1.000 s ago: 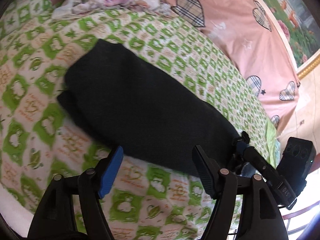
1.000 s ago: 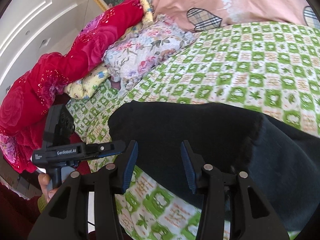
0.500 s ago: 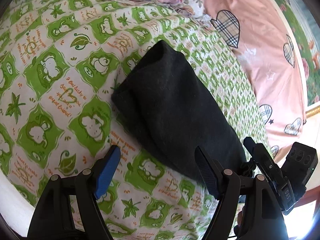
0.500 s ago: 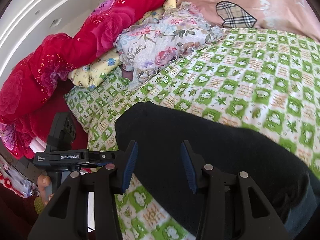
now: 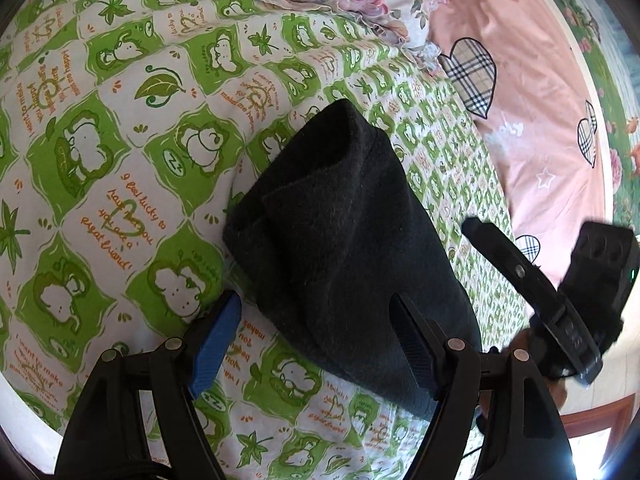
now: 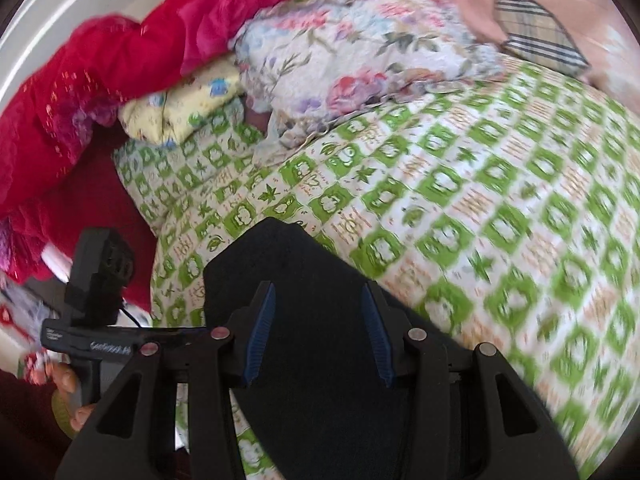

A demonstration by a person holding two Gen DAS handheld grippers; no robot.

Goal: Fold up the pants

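Note:
The black pants (image 5: 344,240) lie folded into a thick bundle on the green-and-white patterned bedspread (image 5: 120,168). My left gripper (image 5: 316,340) is open and empty, just above the bundle's near edge. In the right wrist view the pants (image 6: 288,272) lie under my right gripper (image 6: 318,332), which is open with both fingers over the dark cloth and nothing between them. The right gripper also shows in the left wrist view (image 5: 560,300), at the bundle's right end. The left gripper shows in the right wrist view (image 6: 96,308), at the left.
A floral pillow (image 6: 360,44) and a yellow pillow (image 6: 180,108) lie at the head of the bed. A red quilt (image 6: 120,52) is piled at the left. A pink sheet with plaid hearts (image 5: 520,100) covers the far side. The bed edge (image 5: 24,400) is near.
Both cameras have pulled back and turned, so the pants look smaller and more bundled. The right view is blurred by motion. Both grippers stay open.

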